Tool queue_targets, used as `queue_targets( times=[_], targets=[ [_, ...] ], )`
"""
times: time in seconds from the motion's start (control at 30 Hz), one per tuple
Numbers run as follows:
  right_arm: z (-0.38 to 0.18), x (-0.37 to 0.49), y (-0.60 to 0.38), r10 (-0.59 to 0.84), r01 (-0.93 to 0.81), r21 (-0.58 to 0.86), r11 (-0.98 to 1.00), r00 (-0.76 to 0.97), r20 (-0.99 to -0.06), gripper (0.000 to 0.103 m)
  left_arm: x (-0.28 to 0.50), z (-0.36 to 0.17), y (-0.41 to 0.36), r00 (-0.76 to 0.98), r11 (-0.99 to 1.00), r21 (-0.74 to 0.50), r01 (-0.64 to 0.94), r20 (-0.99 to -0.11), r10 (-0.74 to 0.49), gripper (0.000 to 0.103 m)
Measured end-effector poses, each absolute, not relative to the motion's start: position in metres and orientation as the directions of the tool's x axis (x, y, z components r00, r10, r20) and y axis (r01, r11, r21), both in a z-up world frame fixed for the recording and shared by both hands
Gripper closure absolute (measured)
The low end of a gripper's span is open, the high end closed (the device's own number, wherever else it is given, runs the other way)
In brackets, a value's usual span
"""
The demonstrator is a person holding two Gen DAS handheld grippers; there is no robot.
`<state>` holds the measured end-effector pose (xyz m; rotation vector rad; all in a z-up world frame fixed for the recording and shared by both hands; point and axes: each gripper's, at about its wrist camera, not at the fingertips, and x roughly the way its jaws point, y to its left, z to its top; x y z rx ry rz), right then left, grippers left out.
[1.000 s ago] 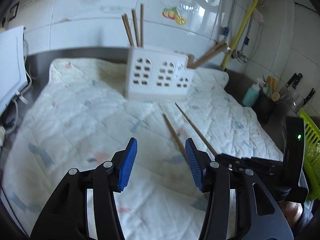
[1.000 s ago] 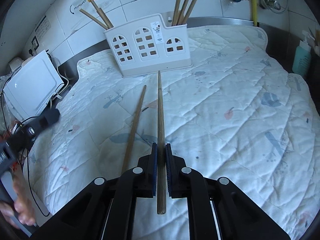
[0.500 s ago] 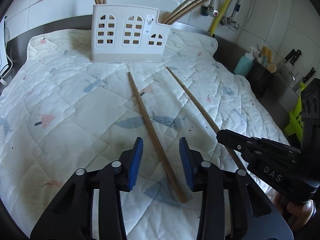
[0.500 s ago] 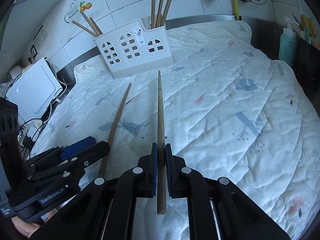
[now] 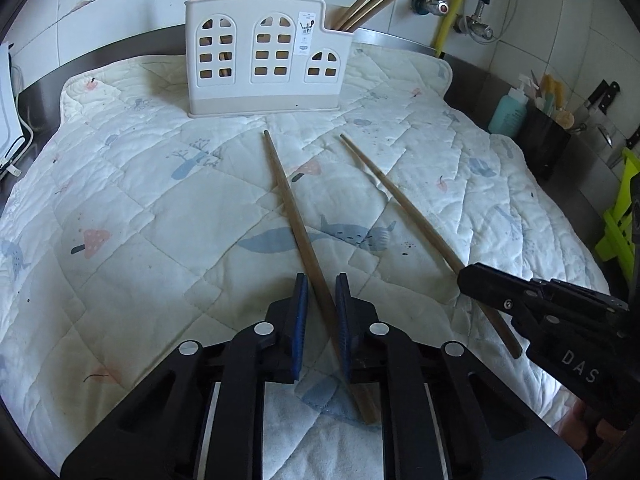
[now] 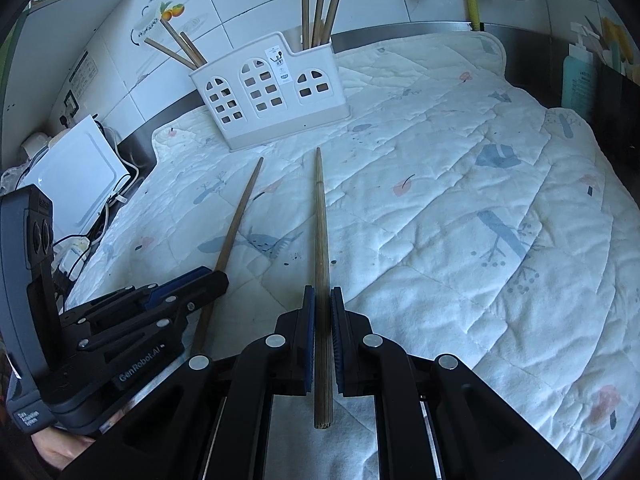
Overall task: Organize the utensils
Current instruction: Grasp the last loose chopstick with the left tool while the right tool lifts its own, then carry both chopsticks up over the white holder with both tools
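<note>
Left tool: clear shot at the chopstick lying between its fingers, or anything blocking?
Probably yes. The left tool already straddles the left chopstick, which lies on the quilted mat, pads either side with a small gap. Nothing lies across it. The right tool, shut on the other chopstick, sits off to the side.

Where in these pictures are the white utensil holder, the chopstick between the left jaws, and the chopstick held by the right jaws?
white utensil holder (image 5: 264,60): left wrist view, on its front wall.
left chopstick (image 5: 294,216): left wrist view, mid-shaft, ahead of the jaws.
right chopstick (image 6: 320,220): right wrist view, mid-shaft, ahead of the jaws.
</note>
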<state>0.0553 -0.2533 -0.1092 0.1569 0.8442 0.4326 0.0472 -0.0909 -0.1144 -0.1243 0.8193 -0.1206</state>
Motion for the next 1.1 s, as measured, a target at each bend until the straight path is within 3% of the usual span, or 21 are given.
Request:
queue_targets(
  times=[0.23, 0.6, 0.8, 0.87, 1.1],
  targets=[
    [-0.113, 0.055, -0.253, 0.427, -0.310, 0.296, 0.903, 0.579, -0.695, 0.095, 0.048, -0.115, -0.089, 0.659, 0.980, -0.192, 0.044, -0.732, -0.173, 0.089],
    [-0.114, 0.049, -0.250, 0.405, -0.329, 0.250, 0.911, 0.593, -0.696, 0.095, 0.040, -0.118, -0.098, 0.679, 0.989, -0.145, 0.040, -0.722, -0.133, 0.088],
    [-0.113, 0.046, -0.249, 0.393, -0.337, 0.224, 0.914, 0.605, -0.693, 0.096, 0.039, -0.117, -0.095, 0.685, 0.988, -0.144, 0.059, -0.714, -0.145, 0.092],
    [-0.110, 0.045, -0.250, 0.391, -0.339, 0.219, 0.915, 0.609, -0.690, 0.096, 0.039, -0.115, -0.089, 0.681, 0.985, -0.157, 0.064, -0.715, -0.159, 0.098],
    [-0.072, 0.039, -0.260, 0.394, -0.353, 0.195, 0.915, 0.674, -0.625, 0.096, 0.034, -0.091, -0.063, 0.719, 0.978, -0.190, 0.086, -0.667, -0.193, 0.098]
  ],
)
